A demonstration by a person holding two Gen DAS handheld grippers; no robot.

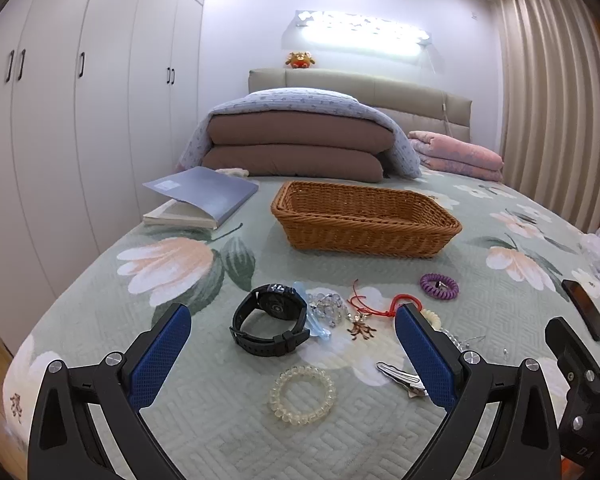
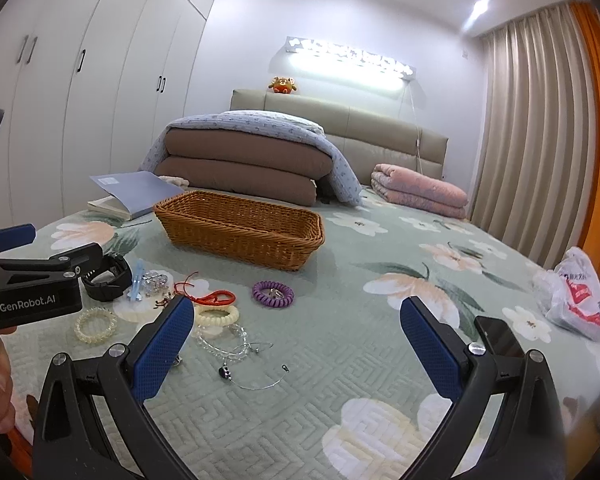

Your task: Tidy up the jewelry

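Observation:
Jewelry lies on the floral bedspread in front of an empty wicker basket (image 1: 364, 216) (image 2: 240, 228). In the left wrist view I see a black watch (image 1: 270, 320), a clear bead bracelet (image 1: 302, 395), a crystal bead bracelet (image 1: 328, 308), a red cord charm (image 1: 380, 308), a purple coil tie (image 1: 439, 286) and a silver clip (image 1: 402, 380). My left gripper (image 1: 292, 344) is open above the watch and clear bracelet. My right gripper (image 2: 296, 340) is open and empty over a wire necklace (image 2: 256, 376), a cream bracelet (image 2: 216, 314) and the purple coil (image 2: 273, 293).
A black phone (image 1: 584, 308) (image 2: 500, 336) lies at the right of the jewelry. A plastic bag (image 2: 576, 296) sits near the bed's right edge. A blue book (image 1: 200, 196) lies left of the basket. Folded quilts (image 1: 296, 144) are stacked behind it.

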